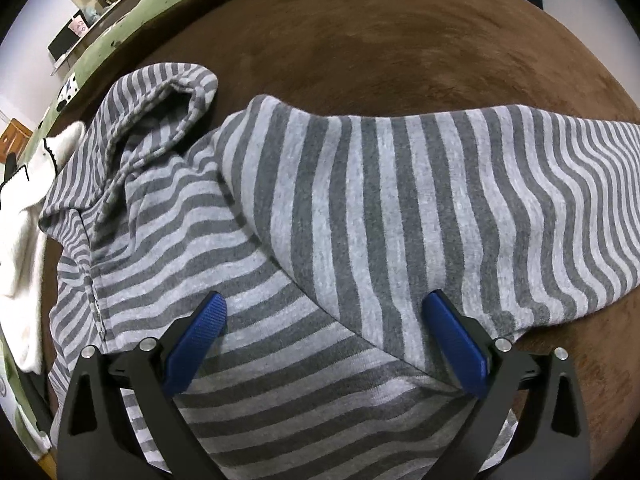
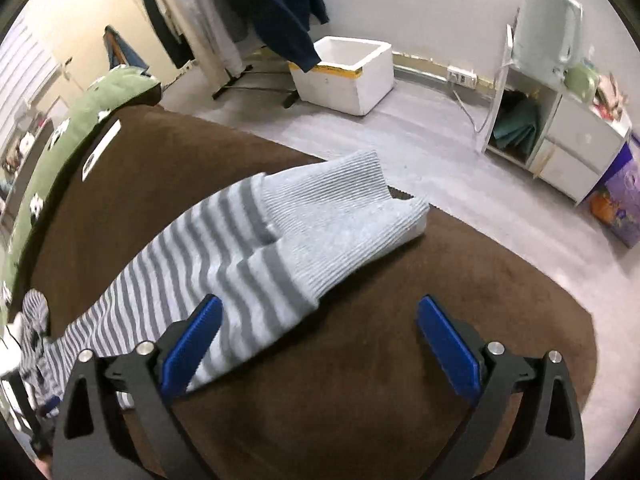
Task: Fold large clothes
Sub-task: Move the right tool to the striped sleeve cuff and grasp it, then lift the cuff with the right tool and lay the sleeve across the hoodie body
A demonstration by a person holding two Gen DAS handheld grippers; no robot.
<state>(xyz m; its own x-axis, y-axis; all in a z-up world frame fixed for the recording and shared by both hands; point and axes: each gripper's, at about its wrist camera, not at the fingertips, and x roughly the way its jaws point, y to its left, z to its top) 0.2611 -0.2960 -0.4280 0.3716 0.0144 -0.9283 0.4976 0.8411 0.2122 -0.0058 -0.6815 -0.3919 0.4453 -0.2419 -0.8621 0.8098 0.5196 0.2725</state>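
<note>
Here's the hoodie (image 1: 320, 208), grey stripes on grey, spread across the brown blanket (image 1: 400, 32), and a sleeve (image 1: 400, 200) lies folded over its body, running off to the right in the left wrist view. The hood (image 1: 160, 120) bunches up at the upper left, its opening gaping dark. Left claw (image 1: 325, 312) hangs right over the body, blue fingers (image 1: 200, 340) spread wide, nothing between them, the sleeve's lower edge running down between the two pads. Over to the right wrist view: two sleeve ends lie side by side here, plain ribbed cuffs (image 2: 340, 216) reaching the far edge of the blanket (image 2: 360, 360), one cuff tip poking just past it toward the floor (image 2: 440, 152). Right claw (image 2: 319, 316) is wide open too, holding nothing, its left finger (image 2: 192, 348) over the striped sleeve (image 2: 200, 280), its right finger over bare brown blanket. Beyond the hoodie on the left, a white garment (image 1: 24, 208) with black trim sits just beside the hood's shoulder. Past the blanket's far edge lies a green cover (image 2: 100, 96) with black-and-white patches. Across the floor stands a white foam box (image 2: 344, 76), a clothes rack with dark garments (image 2: 280, 8) hanging over it, and a white cabinet (image 2: 560, 140) against the wall at right.
</note>
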